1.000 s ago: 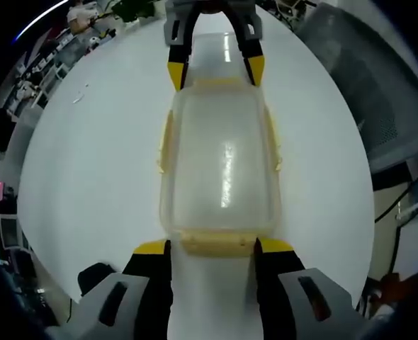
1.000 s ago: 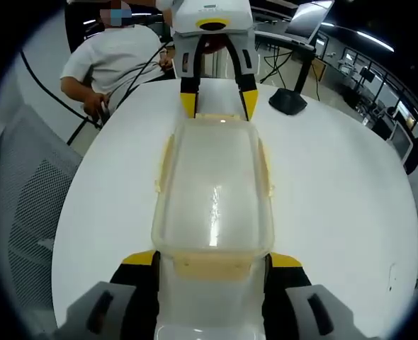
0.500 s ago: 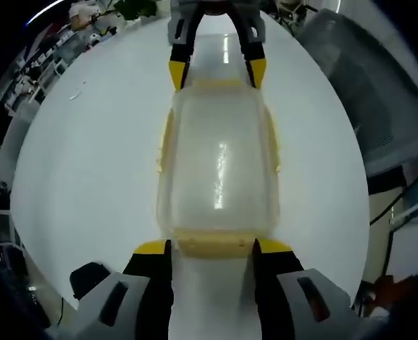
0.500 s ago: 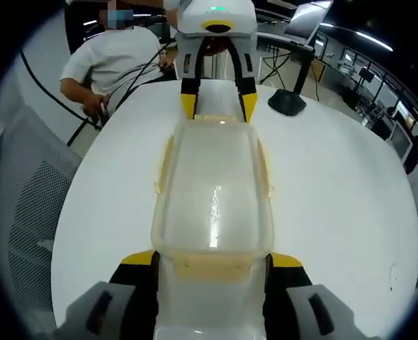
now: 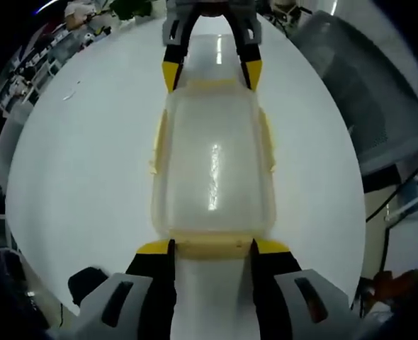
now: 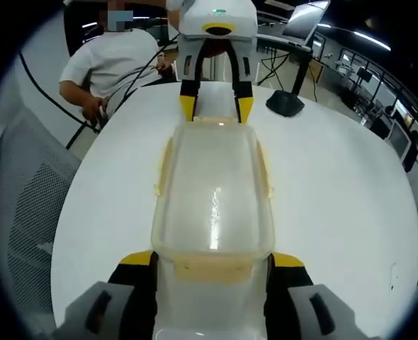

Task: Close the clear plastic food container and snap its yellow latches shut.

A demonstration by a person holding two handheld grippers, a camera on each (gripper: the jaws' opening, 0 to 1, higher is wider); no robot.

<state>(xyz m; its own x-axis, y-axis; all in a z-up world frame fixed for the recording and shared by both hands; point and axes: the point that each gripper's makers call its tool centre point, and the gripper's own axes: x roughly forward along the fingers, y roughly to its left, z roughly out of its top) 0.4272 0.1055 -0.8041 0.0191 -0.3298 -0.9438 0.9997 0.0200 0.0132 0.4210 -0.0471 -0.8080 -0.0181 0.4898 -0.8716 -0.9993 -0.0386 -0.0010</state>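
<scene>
A clear plastic container (image 5: 212, 163) (image 6: 212, 191) with its lid on lies lengthwise on the white round table (image 5: 88, 156) (image 6: 336, 184). Pale yellow latches run along its long sides (image 5: 156, 145) (image 6: 164, 166) and its short ends. My left gripper (image 5: 212, 248) is open, its yellow-tipped jaws standing either side of the near end latch (image 5: 212, 246). My right gripper (image 6: 211, 261) is open in the same way at the opposite end latch (image 6: 212, 265). Each gripper faces the other across the container: the right gripper (image 5: 211, 74) and the left gripper (image 6: 216, 108).
A person in a white shirt (image 6: 113, 64) sits beyond the table's far edge. A grey mesh chair (image 6: 18, 212) (image 5: 358, 92) stands beside the table. A black stand base (image 6: 287, 103) rests on the table, and cables (image 6: 60, 92) hang near the person.
The left gripper view has shifted slightly, a move of the camera. The container and both grippers keep their places.
</scene>
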